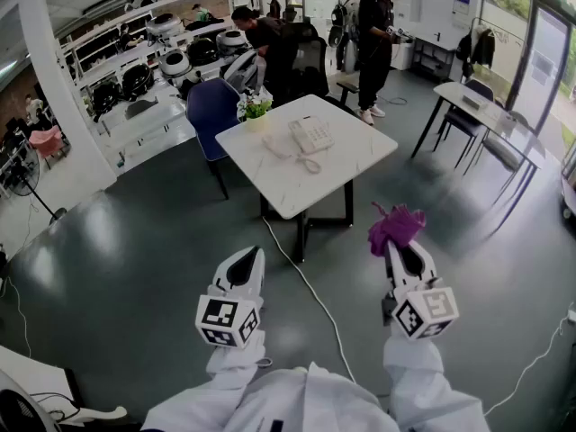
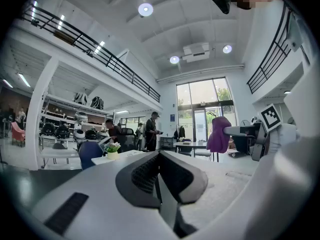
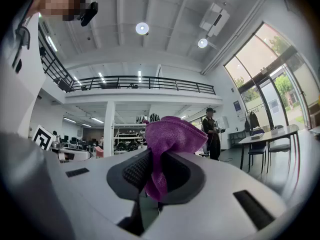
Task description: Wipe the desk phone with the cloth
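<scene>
The left gripper (image 1: 245, 261) hovered nearest with its jaws pressed together on nothing, the right gripper (image 1: 402, 248) beside it pinched the purple cloth (image 1: 396, 225), and the desk phone (image 1: 310, 134) sat well ahead on the white table (image 1: 270, 185).

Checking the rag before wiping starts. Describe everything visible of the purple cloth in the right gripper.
The purple cloth looks like soft, fuzzy microfibre, bunched into a crumpled wad. The right gripper is shut on it: its lower part is pinched between the dark ribbed jaws, and the rest puffs out beyond the tips. It is held in the air above the grey floor, short of the white table, touching only the jaws.
</scene>
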Demonstrator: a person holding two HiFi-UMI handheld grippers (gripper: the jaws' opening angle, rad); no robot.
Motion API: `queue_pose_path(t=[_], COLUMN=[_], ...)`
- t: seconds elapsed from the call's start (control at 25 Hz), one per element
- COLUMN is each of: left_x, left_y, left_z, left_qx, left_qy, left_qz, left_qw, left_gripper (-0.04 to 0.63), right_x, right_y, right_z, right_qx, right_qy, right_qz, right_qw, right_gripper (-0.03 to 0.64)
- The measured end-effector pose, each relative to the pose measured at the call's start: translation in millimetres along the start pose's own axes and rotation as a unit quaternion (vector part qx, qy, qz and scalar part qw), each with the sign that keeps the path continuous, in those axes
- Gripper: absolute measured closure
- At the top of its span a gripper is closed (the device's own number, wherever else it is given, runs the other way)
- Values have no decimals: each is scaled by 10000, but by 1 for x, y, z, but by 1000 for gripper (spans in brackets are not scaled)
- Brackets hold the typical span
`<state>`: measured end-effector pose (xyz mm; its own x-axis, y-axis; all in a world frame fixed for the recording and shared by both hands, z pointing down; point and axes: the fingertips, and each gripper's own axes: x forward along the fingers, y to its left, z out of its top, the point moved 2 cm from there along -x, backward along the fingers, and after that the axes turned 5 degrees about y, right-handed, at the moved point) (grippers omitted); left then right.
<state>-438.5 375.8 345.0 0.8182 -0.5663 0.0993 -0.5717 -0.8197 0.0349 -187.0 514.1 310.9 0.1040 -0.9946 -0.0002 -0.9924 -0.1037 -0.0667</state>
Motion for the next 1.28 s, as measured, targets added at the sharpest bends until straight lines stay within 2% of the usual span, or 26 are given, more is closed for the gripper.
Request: queue_pose_path(t=[0.36,0.68,0.8,0.96,1.28], left_x=[13,34,44,66,134], left_y=[-6,-27,-33,-30,-4], left_z=[-10,-7,-17,-21,-27], left_qx=[-37,-42,-104,-142,-242], left_qy=[20,114,190,255,298], left_qz=[23,94,99,132,133], left_qw=[10000,9999,9997,9995,9992], left_gripper=[597,597,597,597,597], right_x=[4,10,24,47,105], right_y=[-14,-48,-57,-61,-96], right_z=[-10,-4,-8,-12,-29], right_qx=[7,106,286,216,230], right_qy=[15,11,-27,-15,122], right_qz=[54,138,167,307,305], right_qw=[10000,9998,9994,9993,9992], right_gripper=[578,578,578,578,578])
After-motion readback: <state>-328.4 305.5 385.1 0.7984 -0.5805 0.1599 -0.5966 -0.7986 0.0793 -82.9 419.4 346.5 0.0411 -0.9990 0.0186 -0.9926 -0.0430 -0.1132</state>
